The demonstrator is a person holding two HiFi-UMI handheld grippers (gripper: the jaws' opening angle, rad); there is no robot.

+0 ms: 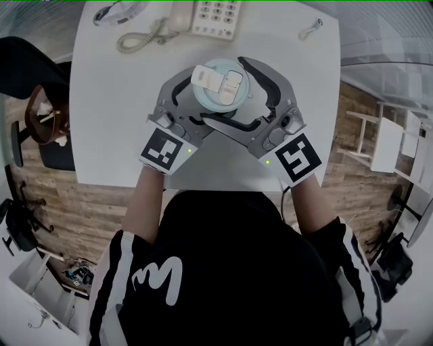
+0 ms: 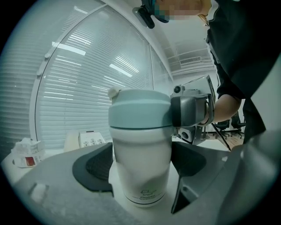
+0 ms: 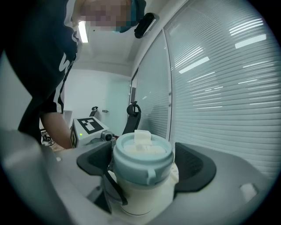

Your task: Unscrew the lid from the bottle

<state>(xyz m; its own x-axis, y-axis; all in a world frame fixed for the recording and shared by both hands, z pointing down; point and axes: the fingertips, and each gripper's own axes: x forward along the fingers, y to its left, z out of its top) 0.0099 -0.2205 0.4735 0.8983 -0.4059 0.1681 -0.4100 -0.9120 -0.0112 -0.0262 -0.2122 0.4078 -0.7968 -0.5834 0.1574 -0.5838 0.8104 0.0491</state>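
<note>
Left claw [image 2: 139, 165] is wide open with the bottle [image 2: 141, 145] standing upright between its dark pads. The pads sit either side of the white body and aren't squeezing it. Same story on the right claw [image 3: 145, 167]: it's spread open too, with its pads flanking the pale blue lid [image 3: 142, 160], and that's not gripped either. From the head view the two claws come in from the near side at angles and cross under the bottle, so it's pretty much ringed by them.

The lid is on the bottle, with a white flip tab [image 1: 216, 80] on top. The bottle sits on a plain white table [image 1: 108, 135], roughly mid-table and a bit toward the far edge.

Further back on the table there's a white desk phone [image 1: 213, 17] with its coiled cord [image 1: 139, 37] trailing left, and a small metal bit [image 1: 311, 27] near the far right corner that I can't identify.

The floor [image 1: 81, 209] is wood plank. There's a black chair [image 1: 27, 74] off to the left and a white shelf unit [image 1: 385, 142] to the right. Both gripper views show slatted blinds [image 2: 88, 88] covering the windows behind the table.
</note>
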